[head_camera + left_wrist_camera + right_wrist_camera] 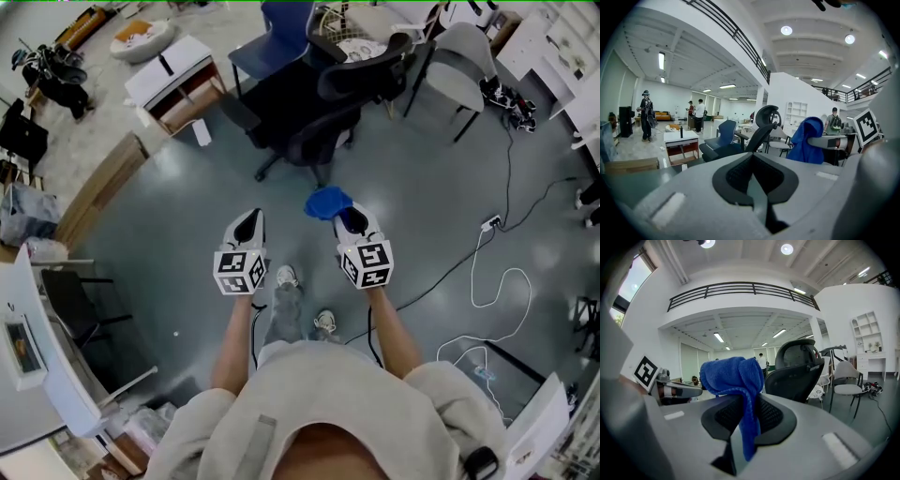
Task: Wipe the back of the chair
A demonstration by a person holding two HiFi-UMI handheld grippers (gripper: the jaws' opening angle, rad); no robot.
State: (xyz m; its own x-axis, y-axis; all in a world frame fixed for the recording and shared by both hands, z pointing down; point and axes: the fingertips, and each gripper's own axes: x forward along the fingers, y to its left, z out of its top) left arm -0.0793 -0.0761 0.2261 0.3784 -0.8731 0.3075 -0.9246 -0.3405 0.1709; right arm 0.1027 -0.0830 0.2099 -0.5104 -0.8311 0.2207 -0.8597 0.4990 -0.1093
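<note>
A black office chair (314,98) stands on the grey floor ahead of me, its mesh back (799,369) and headrest turned my way. My right gripper (349,214) is shut on a blue cloth (327,201), which bunches above the jaws and hangs down between them (736,380). My left gripper (249,217) is held level beside it, shut with nothing in it. In the left gripper view the chair (761,133) is in the middle distance and the blue cloth (807,140) shows to the right. Both grippers are well short of the chair.
A blue chair (281,37) and a grey chair (459,61) stand behind the black one. A white low shelf (173,80) is at the back left, and a wooden board (98,187) lies left. Cables (497,281) trail across the floor at right. People (647,115) stand far off.
</note>
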